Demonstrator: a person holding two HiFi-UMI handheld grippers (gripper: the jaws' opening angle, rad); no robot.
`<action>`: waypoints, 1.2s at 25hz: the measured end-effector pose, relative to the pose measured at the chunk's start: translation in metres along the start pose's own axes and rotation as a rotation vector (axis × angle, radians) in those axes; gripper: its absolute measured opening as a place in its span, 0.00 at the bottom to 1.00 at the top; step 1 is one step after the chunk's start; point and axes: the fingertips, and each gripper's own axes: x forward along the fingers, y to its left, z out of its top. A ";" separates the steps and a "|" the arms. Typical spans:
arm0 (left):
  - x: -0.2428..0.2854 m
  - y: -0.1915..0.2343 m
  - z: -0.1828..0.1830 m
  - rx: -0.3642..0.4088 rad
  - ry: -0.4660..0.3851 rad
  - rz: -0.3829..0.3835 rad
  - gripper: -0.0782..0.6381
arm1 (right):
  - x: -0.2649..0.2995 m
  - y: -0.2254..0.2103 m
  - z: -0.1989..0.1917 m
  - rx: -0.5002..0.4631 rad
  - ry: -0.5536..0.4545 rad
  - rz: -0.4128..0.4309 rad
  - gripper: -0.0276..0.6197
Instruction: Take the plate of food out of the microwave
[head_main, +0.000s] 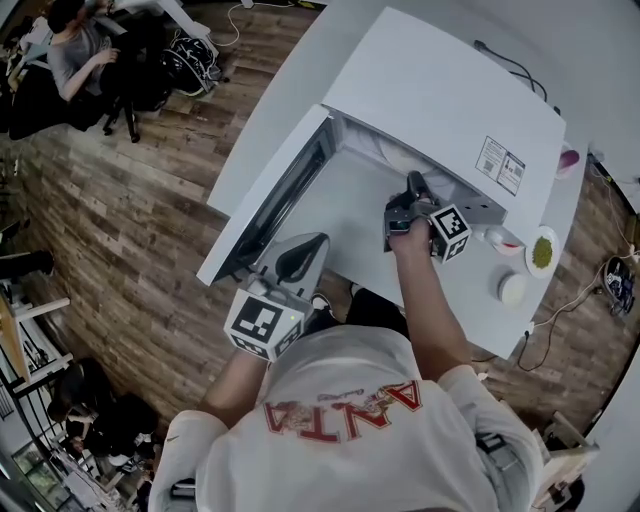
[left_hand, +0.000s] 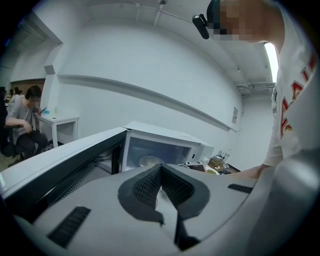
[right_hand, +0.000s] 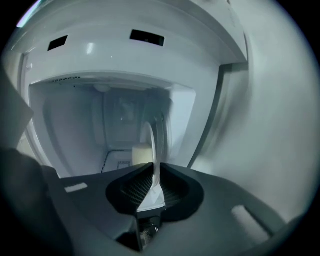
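1. Plate (right_hand: 154, 147): it sits inside the microwave (head_main: 440, 100), seen edge-on from your right gripper, with a pale lump of food (right_hand: 141, 154) on it.
2. Right gripper (right_hand: 156, 166): it reaches into the microwave, and its jaws pinch the plate's near rim, one pad on each face.
3. Left gripper (left_hand: 161, 167): its jaws are pressed together on nothing, and you hold it back outside, beside the open door (head_main: 270, 200).
4. Step in hand, as judged: you are securing the grip, and the plate is not yet out.
5. Next move, as judged: draw the plate straight out and level. A pinch on one edge gives little support, so guard against tilt and sliding food, and keep clear of the door.
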 end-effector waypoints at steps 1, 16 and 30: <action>0.000 0.001 -0.001 -0.006 0.000 0.001 0.12 | 0.000 0.000 0.000 -0.004 0.000 -0.001 0.11; -0.005 0.003 -0.009 -0.025 0.011 -0.017 0.12 | -0.020 0.004 -0.004 -0.050 0.023 0.007 0.07; -0.013 -0.001 -0.017 -0.020 0.040 -0.007 0.12 | -0.014 -0.004 0.001 -0.043 0.033 0.039 0.09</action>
